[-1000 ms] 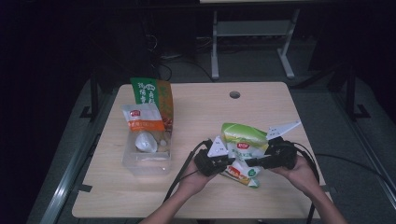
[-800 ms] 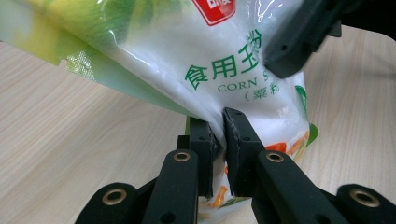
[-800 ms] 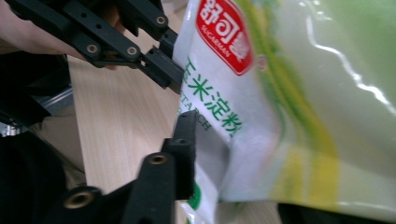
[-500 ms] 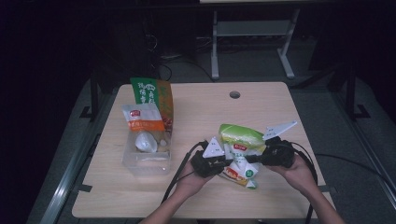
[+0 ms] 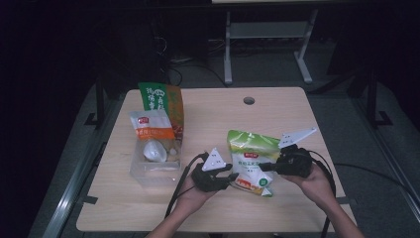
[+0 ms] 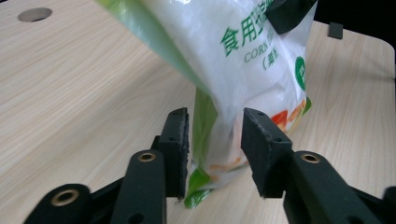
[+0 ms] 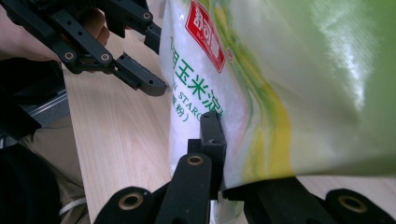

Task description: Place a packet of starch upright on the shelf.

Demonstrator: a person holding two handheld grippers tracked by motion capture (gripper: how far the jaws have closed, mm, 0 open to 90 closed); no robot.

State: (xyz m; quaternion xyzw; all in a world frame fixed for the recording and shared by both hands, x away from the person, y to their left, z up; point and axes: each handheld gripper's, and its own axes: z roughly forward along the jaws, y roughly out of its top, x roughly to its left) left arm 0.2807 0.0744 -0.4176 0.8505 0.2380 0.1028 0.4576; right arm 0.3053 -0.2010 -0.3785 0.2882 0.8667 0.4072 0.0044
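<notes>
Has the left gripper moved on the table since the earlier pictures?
Yes. In the high view the left gripper has slid back from the corn starch bag, toward the clear plastic bin. Its jaws have just been opening; the bag's edge remains between them.

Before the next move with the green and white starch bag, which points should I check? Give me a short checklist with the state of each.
1. Right gripper shut on the green and white plastic starch bag: ok.
2. Left gripper off the bag: ok, its jaws have just been opening, pads apart from it.
3. Bag lifted off the wooden table: not ok, lower corner rests on it.
4. Room in the clear plastic bin: cannot tell.
</notes>
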